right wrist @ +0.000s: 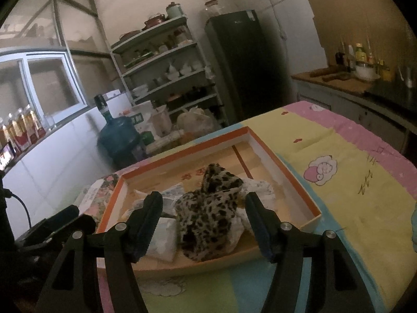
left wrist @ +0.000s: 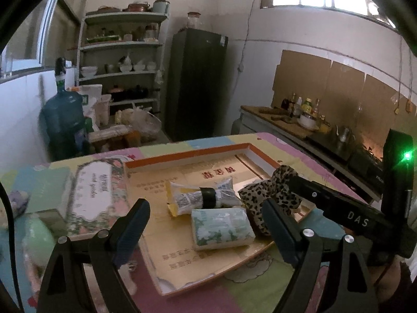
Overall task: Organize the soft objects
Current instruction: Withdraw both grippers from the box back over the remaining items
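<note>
An orange-rimmed shallow box (left wrist: 187, 155) lies on the table; it also shows in the right wrist view (right wrist: 182, 154). In it lie a green floral tissue pack (left wrist: 221, 228), a rolled printed pouch with a black band (left wrist: 206, 198) and a leopard-print cloth (left wrist: 271, 195). My left gripper (left wrist: 206, 229) is open, its fingers either side of the tissue pack, above the box's near edge. My right gripper (right wrist: 204, 221) is open around the leopard cloth (right wrist: 206, 214), which rests in the box on white packs (right wrist: 161, 240). The right gripper's black body (left wrist: 346, 214) shows in the left wrist view.
A floral tissue box (left wrist: 93, 195) and small green items (left wrist: 49, 219) lie left of the box on the patchwork tablecloth (right wrist: 351, 182). Behind stand a water jug (left wrist: 62, 114), shelves (left wrist: 122, 57), a dark fridge (left wrist: 195, 83) and a counter with bottles (left wrist: 302, 112).
</note>
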{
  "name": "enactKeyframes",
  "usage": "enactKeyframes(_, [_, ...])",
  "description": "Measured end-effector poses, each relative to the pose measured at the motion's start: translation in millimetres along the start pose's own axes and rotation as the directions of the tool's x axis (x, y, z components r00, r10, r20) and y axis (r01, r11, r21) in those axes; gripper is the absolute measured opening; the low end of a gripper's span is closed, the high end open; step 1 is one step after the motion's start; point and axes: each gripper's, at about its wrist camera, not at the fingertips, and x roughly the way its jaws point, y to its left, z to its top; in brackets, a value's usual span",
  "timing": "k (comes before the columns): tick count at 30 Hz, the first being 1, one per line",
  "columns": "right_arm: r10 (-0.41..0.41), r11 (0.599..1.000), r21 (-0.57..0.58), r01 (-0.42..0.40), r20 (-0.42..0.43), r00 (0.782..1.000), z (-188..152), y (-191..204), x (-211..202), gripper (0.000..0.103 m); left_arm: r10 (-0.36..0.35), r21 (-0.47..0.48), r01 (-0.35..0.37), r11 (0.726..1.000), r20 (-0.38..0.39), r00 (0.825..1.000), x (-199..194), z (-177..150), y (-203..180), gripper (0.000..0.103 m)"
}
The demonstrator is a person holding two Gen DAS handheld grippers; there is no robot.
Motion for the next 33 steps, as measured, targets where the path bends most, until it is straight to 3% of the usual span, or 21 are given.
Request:
enactKeyframes(13, [0.047, 0.997, -0.059, -0.045, 0.029, 0.998, -11, 53, -28, 0.068, 0.030, -0.016, -0.029, 0.999, 0.051, 0.998, -51, -9, 28, 0.089])
enactKeyframes(33, [0.107, 0.984, -0.144, -0.106, -0.002, 0.994, -33, 131, -34, 0.068, 0.088, -0.072, -0.081, 0.994, 0.090, 0.992, -110, -25, 88, 0.089])
